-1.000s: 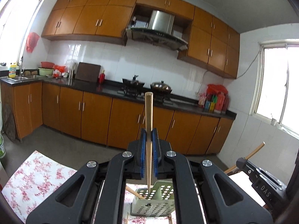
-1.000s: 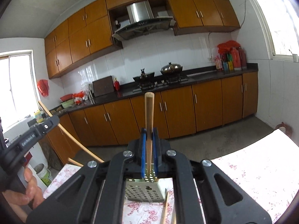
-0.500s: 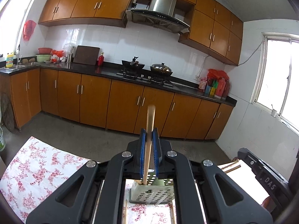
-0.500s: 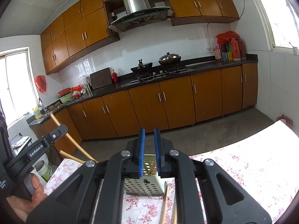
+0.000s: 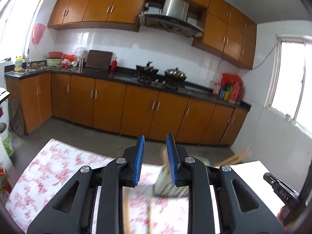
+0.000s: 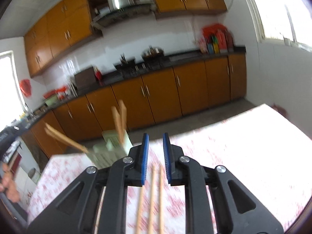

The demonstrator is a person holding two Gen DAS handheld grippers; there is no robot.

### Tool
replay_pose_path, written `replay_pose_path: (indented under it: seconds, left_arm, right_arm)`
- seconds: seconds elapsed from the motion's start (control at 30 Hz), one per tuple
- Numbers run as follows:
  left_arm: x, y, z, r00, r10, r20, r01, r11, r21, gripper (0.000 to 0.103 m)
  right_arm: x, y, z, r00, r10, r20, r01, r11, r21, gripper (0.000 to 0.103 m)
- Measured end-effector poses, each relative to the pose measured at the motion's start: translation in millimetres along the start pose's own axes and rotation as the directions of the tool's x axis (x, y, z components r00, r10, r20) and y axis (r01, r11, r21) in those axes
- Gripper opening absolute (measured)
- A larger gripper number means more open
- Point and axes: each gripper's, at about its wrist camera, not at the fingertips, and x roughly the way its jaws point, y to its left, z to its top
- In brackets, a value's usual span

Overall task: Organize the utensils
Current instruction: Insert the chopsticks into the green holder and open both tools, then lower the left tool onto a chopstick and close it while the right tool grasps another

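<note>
Wooden chopsticks [image 6: 151, 200] lay on the table below our right gripper [image 6: 155, 157]; both it and our left gripper [image 5: 155, 160] had just been opening, narrow and empty.

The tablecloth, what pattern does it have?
White tablecloth with red floral print, clearest in the right wrist view.

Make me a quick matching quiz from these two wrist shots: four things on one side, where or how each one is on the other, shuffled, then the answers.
Things:
1. left gripper
2. green utensil holder
3. loose chopsticks
4. wok

States:
A. lying flat on the floral tablecloth
B. on the stove, across the room
C. fingers apart, nothing between them
D. standing on the table with chopsticks leaning out of it

Pairs: 1-C, 2-D, 3-A, 4-B
</note>
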Motion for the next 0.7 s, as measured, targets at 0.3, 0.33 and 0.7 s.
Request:
replay_pose_path:
  seconds: [0.3,0.33,0.7]
  left_arm:
    - [24.4,58.8,-92.7,0.957,0.102,-0.271,-0.105,0.995,0.005,0.024]
    - [28.7,68.0,-105.6,0.945,0.103,-0.311,-0.113,0.994,-0.014,0.024]
    - [41.9,81.9,-151.2,0.9,0.036,-0.433,-0.053,0.998,-0.027,0.024]
  right_arm:
    - [73.1,-6.2,-110.1,0.938,-0.008,-0.346,-0.011,0.999,-0.051,0.017]
    - [78.8,-4.8,-118.4,0.929,-0.01,-0.369,-0.012,0.998,-0.059,0.017]
    - [98.5,6.3,-149.1,0.907,-0.1,-0.409,0.031,0.985,-0.172,0.008]
